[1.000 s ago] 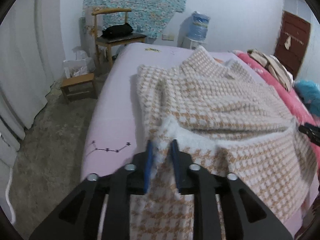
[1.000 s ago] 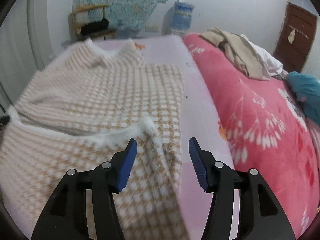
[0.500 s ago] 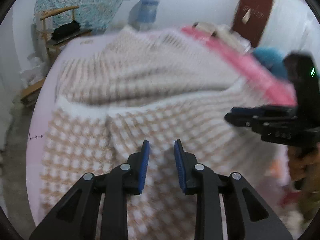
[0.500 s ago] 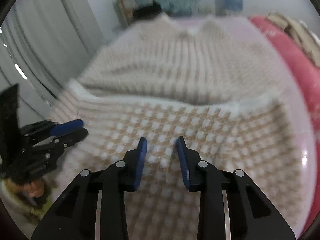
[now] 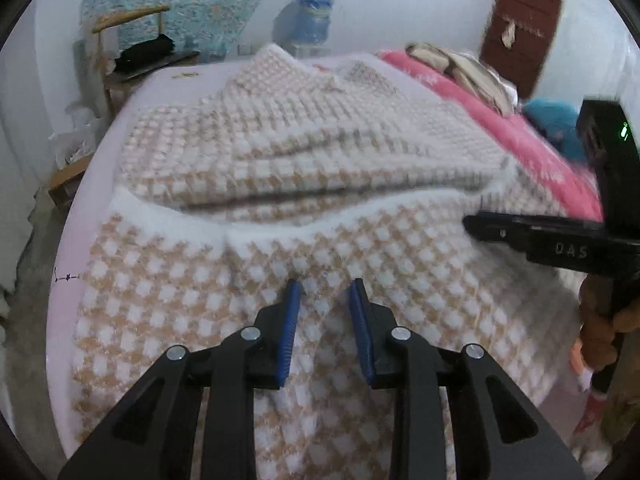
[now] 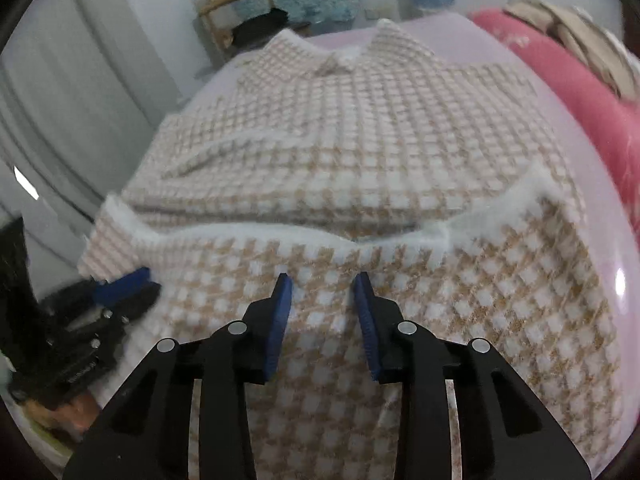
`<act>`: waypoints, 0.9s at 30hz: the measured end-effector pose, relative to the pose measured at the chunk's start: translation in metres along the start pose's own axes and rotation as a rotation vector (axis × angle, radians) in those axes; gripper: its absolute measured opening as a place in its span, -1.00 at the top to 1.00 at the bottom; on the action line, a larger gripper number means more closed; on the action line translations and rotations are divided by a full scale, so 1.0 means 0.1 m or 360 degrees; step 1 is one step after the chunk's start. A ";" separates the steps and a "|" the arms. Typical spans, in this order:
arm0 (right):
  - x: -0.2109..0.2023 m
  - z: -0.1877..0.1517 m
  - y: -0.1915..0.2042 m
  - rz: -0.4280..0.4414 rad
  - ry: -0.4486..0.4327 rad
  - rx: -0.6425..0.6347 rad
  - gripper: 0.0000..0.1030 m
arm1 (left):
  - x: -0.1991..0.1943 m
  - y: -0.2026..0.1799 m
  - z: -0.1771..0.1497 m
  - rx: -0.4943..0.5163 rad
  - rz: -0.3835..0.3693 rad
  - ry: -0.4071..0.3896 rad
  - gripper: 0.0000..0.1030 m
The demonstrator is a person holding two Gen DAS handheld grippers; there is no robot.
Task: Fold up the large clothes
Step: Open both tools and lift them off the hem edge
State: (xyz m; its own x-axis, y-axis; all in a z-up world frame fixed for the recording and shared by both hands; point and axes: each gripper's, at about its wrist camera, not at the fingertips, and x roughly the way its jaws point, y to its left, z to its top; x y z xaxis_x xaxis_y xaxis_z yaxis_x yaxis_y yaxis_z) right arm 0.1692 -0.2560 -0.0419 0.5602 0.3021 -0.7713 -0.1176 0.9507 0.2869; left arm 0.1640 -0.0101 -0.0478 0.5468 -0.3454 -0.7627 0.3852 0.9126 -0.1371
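A large cream-and-tan checked garment [image 5: 320,140] [image 6: 360,140] lies on the bed, its near part doubled over so that a fluffy white hem [image 5: 260,232] [image 6: 280,236] runs across it. My left gripper [image 5: 324,284] hovers over the near checked layer, jaws a narrow gap apart, with no fabric pinched between the pads. My right gripper [image 6: 324,278] is over the same layer; its jaws are closing, and cloth shows only beneath them. From the side, the right gripper [image 5: 470,224] is by the hem's right end and the left gripper [image 6: 136,284] is at the garment's left edge.
The pale pink sheet [image 5: 92,184] shows around the garment. A red flowered quilt [image 5: 520,132] with a heap of clothes [image 5: 460,68] lies to the right. A wooden chair [image 5: 132,40] and a water bottle [image 5: 308,20] stand by the far wall. A hand [image 5: 600,332] holds the right gripper.
Both grippers have swung inward from the hem's corners toward the garment's middle. The left no longer straddles the white hem corner. The right jaws have narrowed a lot.
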 end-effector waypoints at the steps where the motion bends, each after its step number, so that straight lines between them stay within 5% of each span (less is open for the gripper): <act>1: -0.06 0.01 0.01 -0.0021 -0.0005 0.0003 0.42 | -0.06 -0.02 0.02 0.0007 0.0008 0.0000 0.49; 6: -0.62 -0.22 0.18 0.0057 -0.0112 -0.0143 0.37 | -0.61 -0.20 -0.09 0.0147 -0.0158 -0.0161 0.49; 9: -0.77 -0.44 0.34 0.0080 -0.0104 -0.0275 0.37 | -0.75 -0.31 -0.25 0.0196 -0.0301 -0.0125 0.49; 13: -0.38 -0.69 0.41 -0.0085 0.0044 -0.0362 0.27 | -0.35 -0.34 -0.47 0.0195 -0.0121 0.0086 0.47; 16: -0.48 -0.63 0.42 -0.0090 0.0026 -0.0323 0.27 | -0.36 -0.27 -0.41 0.0076 -0.0165 0.0084 0.48; 20: -0.78 -0.70 0.53 -0.0047 -0.0086 -0.0430 0.27 | -0.71 -0.33 -0.42 0.0148 -0.0208 -0.0059 0.48; 24: -0.58 -0.91 0.62 -0.0077 0.0014 -0.0525 0.27 | -0.50 -0.36 -0.59 0.0195 -0.0095 0.0077 0.48; 27: -0.56 -0.92 0.58 -0.0085 -0.0004 -0.0494 0.27 | -0.55 -0.36 -0.58 0.0141 -0.0110 0.0057 0.47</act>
State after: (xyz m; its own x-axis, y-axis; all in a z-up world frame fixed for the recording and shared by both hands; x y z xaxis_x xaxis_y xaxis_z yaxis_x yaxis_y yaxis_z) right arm 0.0559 -0.2116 -0.0341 0.5744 0.2511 -0.7791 -0.3322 0.9414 0.0585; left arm 0.0772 -0.0117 -0.0377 0.4905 -0.3974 -0.7756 0.4861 0.8634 -0.1351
